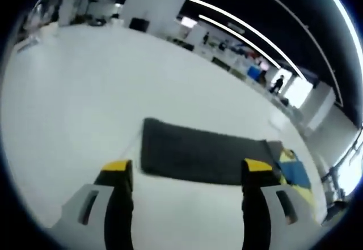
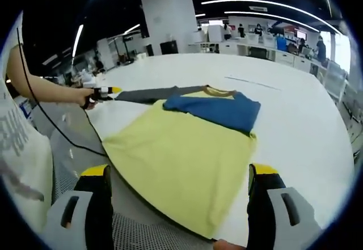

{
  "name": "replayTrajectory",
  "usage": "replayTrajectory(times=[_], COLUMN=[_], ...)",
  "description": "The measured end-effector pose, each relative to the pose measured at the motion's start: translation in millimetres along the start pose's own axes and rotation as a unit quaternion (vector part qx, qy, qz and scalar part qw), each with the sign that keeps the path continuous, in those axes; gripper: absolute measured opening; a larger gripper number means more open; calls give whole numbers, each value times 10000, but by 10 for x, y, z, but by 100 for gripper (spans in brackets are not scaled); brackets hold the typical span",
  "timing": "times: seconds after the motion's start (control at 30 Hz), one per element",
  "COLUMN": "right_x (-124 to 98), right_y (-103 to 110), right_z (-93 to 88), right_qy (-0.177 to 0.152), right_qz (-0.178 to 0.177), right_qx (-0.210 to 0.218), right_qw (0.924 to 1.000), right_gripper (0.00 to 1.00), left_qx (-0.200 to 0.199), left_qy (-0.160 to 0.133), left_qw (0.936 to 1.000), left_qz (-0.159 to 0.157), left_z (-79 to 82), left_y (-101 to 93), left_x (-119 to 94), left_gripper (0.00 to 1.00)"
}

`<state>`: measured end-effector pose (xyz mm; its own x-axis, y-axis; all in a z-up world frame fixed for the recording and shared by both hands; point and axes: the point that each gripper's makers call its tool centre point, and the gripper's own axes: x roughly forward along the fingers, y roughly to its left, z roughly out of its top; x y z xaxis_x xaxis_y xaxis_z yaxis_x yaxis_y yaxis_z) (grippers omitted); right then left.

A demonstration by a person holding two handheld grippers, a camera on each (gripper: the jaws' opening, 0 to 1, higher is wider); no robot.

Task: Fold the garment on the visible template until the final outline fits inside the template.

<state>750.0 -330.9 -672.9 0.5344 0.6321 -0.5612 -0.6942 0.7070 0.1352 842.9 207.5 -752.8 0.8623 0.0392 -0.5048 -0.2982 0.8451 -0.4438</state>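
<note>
A T-shirt lies flat on the white table [image 2: 295,125]. Its yellow body [image 2: 176,153] is nearest me, a blue part [image 2: 218,109] is folded across the chest, and a dark grey sleeve [image 2: 153,94] stretches out to the left. My right gripper [image 2: 180,170] is open, its jaws standing either side of the yellow hem. In the left gripper view the grey sleeve [image 1: 198,153] lies just beyond my open left gripper [image 1: 187,168], with the blue and yellow cloth [image 1: 295,173] at its right end. A hand holds the left gripper [image 2: 105,91] at the sleeve's tip.
The table's near edge [image 2: 130,187] curves under the shirt hem, with grey mesh flooring [image 2: 147,233] below. A black cable [image 2: 68,136] trails from the left gripper. A person's arm and white shirt [image 2: 22,148] stand at the left. Desks and people are far behind.
</note>
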Motion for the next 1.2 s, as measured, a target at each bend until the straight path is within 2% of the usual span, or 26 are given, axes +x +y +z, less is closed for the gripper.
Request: replayTrajectory(times=[0.07, 0.17, 0.3, 0.4, 0.47, 0.57, 0.6, 0.63, 0.7, 0.97, 1.07, 1.2], right_x=[-4, 5, 31, 59, 72, 77, 80, 81, 85, 146, 169, 189], right_y=[10, 10, 2, 11, 20, 37, 41, 46, 41, 39, 61, 87], right_z=[41, 93, 114, 110, 105, 110, 111, 108, 105, 180, 200, 186], right_qy=[-73, -146, -139, -125, -120, -115, -112, -92, -66, -138, -176, -178], right_qz=[-6, -22, -48, -26, -12, -3, 3, 11, 18, 52, 92, 120], right_qx=[-25, -85, -151, -112, -122, -137, -138, -149, -182, -182, -163, -146], right_qw=[10000, 9999, 9998, 9999, 9999, 9998, 9998, 9998, 9998, 9997, 9997, 9997], right_gripper=[100, 100, 100, 100, 100, 100, 99, 98, 96, 97, 98, 98], left_qx=[17, 87, -56, -54, -107, -419, -475, -582, -569, -363, -374, -182], left_qy=[48, 3, -7, 68, 11, 39, 60, 110, -1, -103, -220, -270], left_qw=[10000, 9999, 9999, 9997, 9992, 9980, 9975, 9968, 9968, 9969, 9969, 9979], left_qz=[-2, 60, 157, 244, 387, 476, 518, 529, 553, 684, 659, 560], left_z=[-6, 31, 66, 13, 6, -49, -77, -103, -71, 72, 164, 264], left_y=[39, 116, 200, 215, 256, 327, 358, 371, 365, 431, 402, 330], left_x=[40, 87, 138, 149, 133, 131, 128, 123, 88, -20, -57, -74], left_gripper=[64, 63, 56, 43, 36, 17, 5, 0, 0, 0, 0, 0])
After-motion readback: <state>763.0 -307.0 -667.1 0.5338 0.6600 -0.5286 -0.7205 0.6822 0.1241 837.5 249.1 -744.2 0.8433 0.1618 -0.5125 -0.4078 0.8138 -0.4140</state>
